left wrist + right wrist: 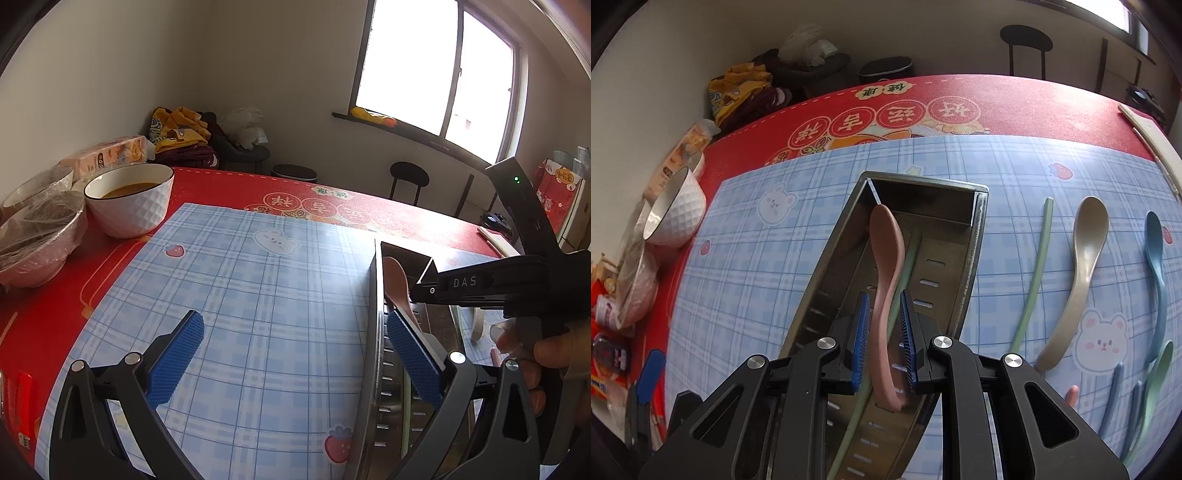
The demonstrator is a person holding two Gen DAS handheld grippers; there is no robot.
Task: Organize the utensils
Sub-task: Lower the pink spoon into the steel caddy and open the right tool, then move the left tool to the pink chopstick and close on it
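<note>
Blue checked matting [258,295] covers the near part of the red table [229,184] in the left wrist view. The left gripper [295,354] hovers with its jaws spread wide and nothing between them; its right pad hangs over the rim of a long steel utensil tray [373,332], its left pad over bare mat. The bowl of a pink spoon [395,277] shows inside the tray. The right gripper's black body, held in a hand [546,354], crosses the tray from the right. At the far left stand a white bowl [129,199] with orange-brown liquid and two bowls covered in plastic film [40,229]. A window, stools and a pile of clothes fill the background.

The right wrist view looks steeply down into the same tray [975,251] and shows what the other view hides. The pink spoon [886,266] lies lengthwise in it, bowl toward the far end, beside a pale green chopstick [905,273]. The right gripper [884,339] has its jaws narrowly apart on either side of the spoon's handle; the pads appear just clear of it, though contact is hard to judge. On the mat to the right of the tray lie a second green chopstick [1034,273], a beige spoon [1082,266], a blue spoon [1156,266], a green spoon [1156,376] and two blue chopsticks [1112,398]. The left gripper's blue pad peeks in at the lower left.
</note>
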